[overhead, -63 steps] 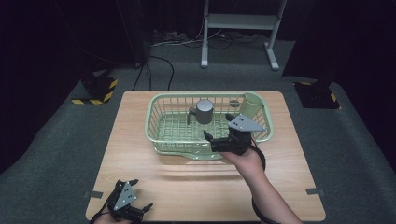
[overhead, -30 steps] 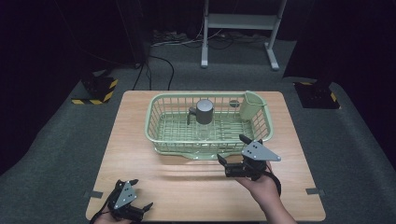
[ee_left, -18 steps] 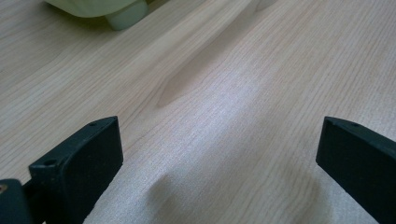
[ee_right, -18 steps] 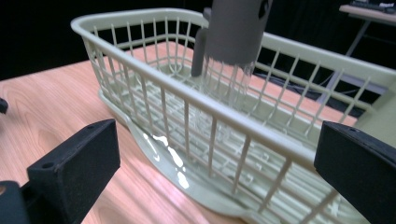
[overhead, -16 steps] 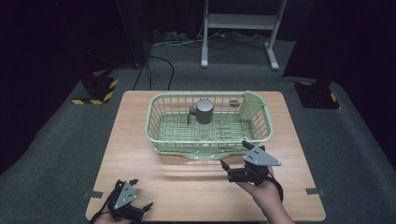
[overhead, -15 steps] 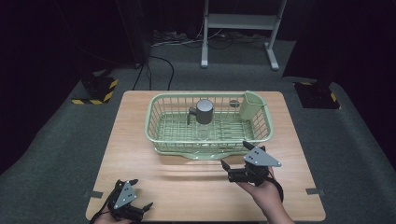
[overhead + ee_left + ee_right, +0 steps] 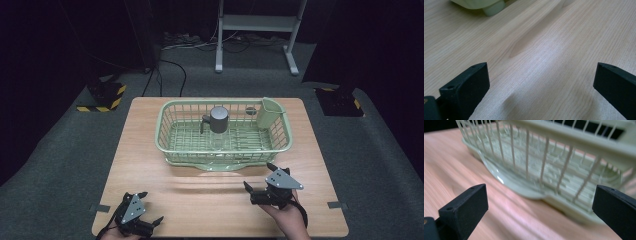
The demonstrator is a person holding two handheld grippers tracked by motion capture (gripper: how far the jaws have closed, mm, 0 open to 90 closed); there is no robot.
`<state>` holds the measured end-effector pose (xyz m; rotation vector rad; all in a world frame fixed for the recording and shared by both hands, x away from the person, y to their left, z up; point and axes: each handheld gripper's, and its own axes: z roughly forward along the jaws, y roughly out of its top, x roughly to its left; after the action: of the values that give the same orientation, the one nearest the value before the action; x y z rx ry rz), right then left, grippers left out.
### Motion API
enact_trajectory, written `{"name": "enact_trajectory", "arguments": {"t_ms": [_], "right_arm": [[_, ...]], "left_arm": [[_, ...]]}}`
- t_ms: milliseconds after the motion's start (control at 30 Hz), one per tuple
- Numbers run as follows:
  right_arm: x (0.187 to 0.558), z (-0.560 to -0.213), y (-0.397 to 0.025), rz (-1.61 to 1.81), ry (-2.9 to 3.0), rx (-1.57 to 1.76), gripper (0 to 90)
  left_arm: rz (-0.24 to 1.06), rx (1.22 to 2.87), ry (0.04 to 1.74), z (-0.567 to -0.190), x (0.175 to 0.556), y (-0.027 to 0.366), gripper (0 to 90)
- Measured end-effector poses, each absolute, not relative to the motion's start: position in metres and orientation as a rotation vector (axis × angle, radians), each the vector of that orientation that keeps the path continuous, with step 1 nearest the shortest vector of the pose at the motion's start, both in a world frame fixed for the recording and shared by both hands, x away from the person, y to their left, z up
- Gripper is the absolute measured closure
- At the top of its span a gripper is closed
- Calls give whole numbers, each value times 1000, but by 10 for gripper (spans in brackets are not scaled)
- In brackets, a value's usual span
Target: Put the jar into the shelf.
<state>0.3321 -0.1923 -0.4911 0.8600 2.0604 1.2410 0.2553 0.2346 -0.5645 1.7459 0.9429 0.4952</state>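
Right tongs (image 7: 259,181) jaws wide, empty, at 5 o'clock just off pale green plastic dish basket (image 7: 172,145), grey metal mug (image 7: 218,119) seemingly upright inside, left tongs (image 7: 150,209) wide, 7 o'clock, light wooden surface (image 7: 200,195).

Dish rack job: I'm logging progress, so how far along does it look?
Done: a grey mug stands in the green dish rack. In hand: nothing; the right hand-held gripper and left hand-held gripper are open near the table's front edge. Left: nothing else lies on the table to load.
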Motion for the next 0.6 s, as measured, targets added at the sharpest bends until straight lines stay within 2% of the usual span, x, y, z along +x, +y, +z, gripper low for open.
{"name": "enact_trajectory", "arguments": {"t_ms": [367, 600], "right_arm": [[325, -536, -221, 1084, 2091, 945, 0], [325, -545, -233, 990, 2116, 991, 5]], "left_arm": [[502, 1733, 957, -564, 256, 236, 12], [514, 1738, 965, -565, 256, 235, 16]]}}
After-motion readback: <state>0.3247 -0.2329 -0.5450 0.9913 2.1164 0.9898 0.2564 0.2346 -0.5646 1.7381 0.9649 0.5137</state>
